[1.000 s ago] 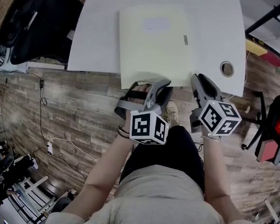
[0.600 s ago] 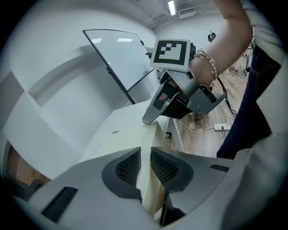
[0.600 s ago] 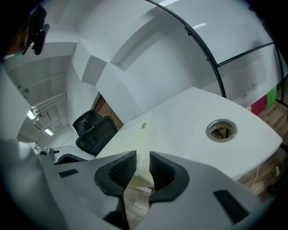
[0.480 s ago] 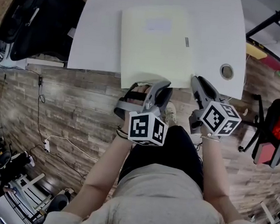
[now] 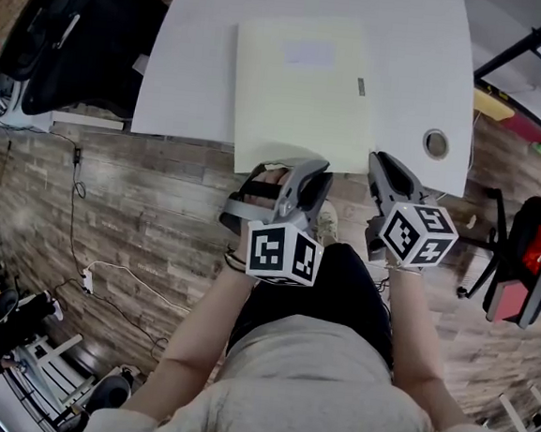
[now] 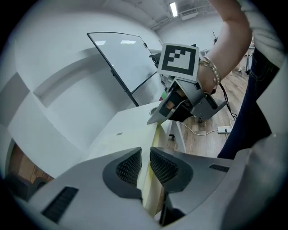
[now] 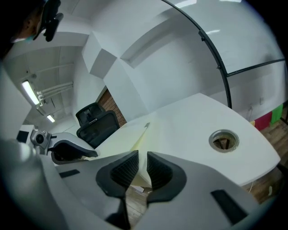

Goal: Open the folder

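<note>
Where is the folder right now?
In the head view the folder lies closed mid-way across the white table, its near edge overhanging the table's front toward the person; the round cable hole is to its right.

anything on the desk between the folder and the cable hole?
Nothing. The head view shows only bare white desk between the folder and the cable hole.

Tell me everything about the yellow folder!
The folder is pale yellow card, flat and closed. It has a white label near its far edge and a small grey tab by its right edge. It lies on the white table, its near edge poking over the rim. The left claw pinches that edge; the right claw meets its near right corner.
</note>
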